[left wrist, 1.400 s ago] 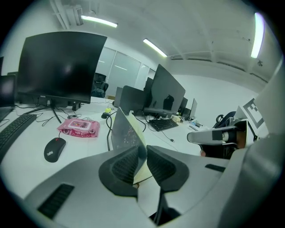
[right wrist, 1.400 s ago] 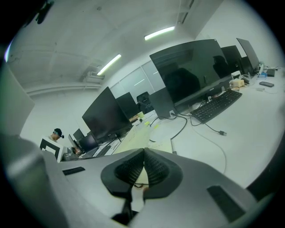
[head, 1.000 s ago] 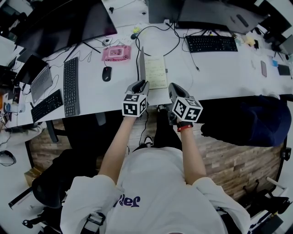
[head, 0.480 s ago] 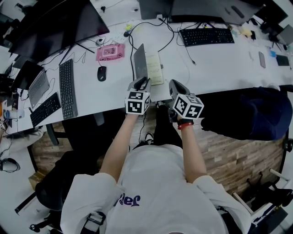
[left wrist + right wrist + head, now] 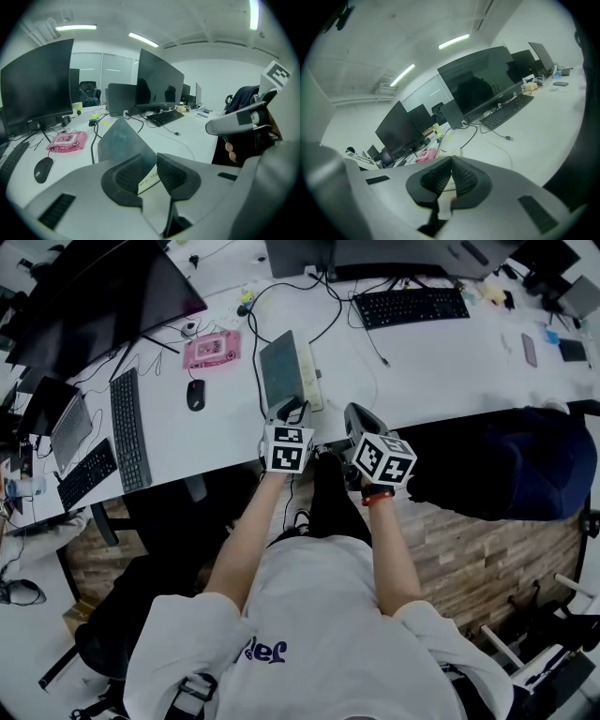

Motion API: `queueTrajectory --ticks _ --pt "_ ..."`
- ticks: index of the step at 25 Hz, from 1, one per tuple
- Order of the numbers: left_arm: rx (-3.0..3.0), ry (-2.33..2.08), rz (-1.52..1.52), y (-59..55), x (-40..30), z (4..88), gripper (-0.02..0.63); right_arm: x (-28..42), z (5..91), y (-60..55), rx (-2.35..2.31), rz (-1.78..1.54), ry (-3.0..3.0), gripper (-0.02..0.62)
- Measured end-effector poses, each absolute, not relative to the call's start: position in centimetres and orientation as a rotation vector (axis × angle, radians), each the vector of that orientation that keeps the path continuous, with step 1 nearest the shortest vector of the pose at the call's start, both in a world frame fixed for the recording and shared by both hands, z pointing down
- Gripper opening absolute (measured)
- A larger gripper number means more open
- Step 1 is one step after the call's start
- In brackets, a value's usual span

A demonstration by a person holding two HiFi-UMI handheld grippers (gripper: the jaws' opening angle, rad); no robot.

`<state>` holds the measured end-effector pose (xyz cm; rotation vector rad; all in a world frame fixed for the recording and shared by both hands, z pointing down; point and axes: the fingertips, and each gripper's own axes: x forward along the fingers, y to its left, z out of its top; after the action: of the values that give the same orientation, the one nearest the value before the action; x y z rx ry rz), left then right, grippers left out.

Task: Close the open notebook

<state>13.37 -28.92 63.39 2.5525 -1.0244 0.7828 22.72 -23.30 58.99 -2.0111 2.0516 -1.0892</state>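
Left gripper view, centre: left gripper (image 5: 150,163) jaws, just opening, loosely straddle the grey-covered paper notebook (image 5: 123,140); release cleanly and let the cover drop.

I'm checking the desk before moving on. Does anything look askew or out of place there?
Yes: the notebook's grey cover stands half raised, tilted over its pages near the front edge of the desk, neither flat open nor shut. Nothing looks spilled or damaged.
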Motion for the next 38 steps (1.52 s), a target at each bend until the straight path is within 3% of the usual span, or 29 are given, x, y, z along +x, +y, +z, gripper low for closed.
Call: queueTrajectory --ticks 24,38 --pt "2.532 -1.039 1.089 -28.6 17.9 71.8 0.123 26.6 62.8 -22.2 -2.045 -1.187 1.971 0.014" --pt "2.517 -0.946 1.043 -27.9 17.8 71.4 0.136 25.9 61.8 -21.2 -2.037 -1.158 1.971 0.015"
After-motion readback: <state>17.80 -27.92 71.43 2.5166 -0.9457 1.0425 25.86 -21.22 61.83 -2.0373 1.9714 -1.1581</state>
